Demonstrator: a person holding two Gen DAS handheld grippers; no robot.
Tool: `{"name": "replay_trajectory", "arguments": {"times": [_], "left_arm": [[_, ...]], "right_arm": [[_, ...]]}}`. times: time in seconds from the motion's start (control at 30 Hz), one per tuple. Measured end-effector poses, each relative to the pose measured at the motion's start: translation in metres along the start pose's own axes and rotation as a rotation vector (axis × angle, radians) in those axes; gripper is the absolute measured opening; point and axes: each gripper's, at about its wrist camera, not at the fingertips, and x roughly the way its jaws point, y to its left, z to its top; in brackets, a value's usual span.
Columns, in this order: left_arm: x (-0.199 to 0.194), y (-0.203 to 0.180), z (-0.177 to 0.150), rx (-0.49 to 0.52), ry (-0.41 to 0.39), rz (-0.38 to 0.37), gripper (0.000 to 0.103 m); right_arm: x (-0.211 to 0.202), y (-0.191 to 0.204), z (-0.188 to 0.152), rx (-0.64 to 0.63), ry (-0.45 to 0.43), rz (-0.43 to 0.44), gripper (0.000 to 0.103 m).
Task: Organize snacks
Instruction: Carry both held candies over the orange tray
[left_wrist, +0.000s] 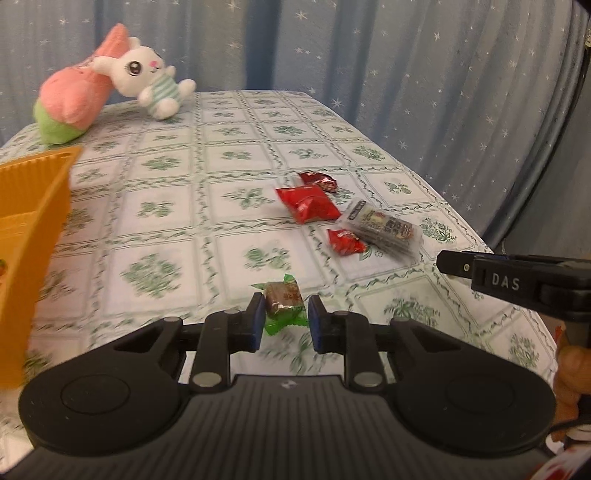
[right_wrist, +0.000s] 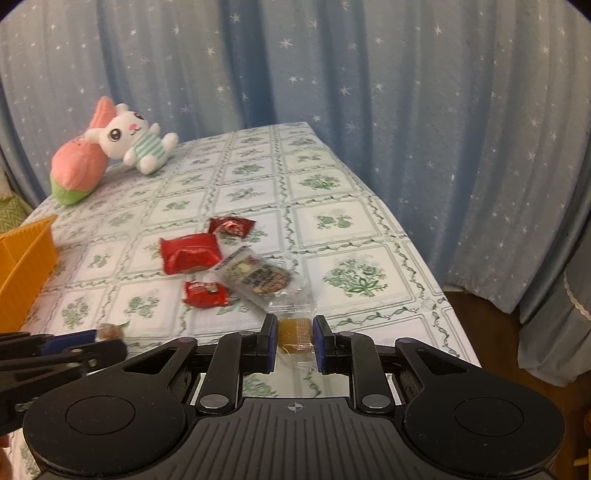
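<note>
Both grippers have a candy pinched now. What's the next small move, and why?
Probably carry the left gripper leftward to the orange basket. Its fingers are already shut on the green-wrapped candy, and the basket sits on that side. The right gripper can hold its clear-wrapped amber candy until then.

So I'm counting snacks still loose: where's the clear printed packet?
The clear printed packet lies on the tablecloth right of the small red packet, beyond the right gripper.
</note>
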Motion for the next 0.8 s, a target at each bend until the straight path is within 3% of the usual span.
{"name": "replay_trajectory", "arguments": {"times": [0.43,0.8], "left_arm": [[-0.093,0.038,-0.016,-0.026,-0.048,0.032,0.022],[-0.166,0.072,-0.028,-0.048,-0.099,0.063,0.022]], "right_arm": [[-0.073,0.064,-0.031,0.066,-0.004,0.078,0.02],[-0.124,0.129,-0.033,-0.02,-0.04,0.147,0.02]]}}
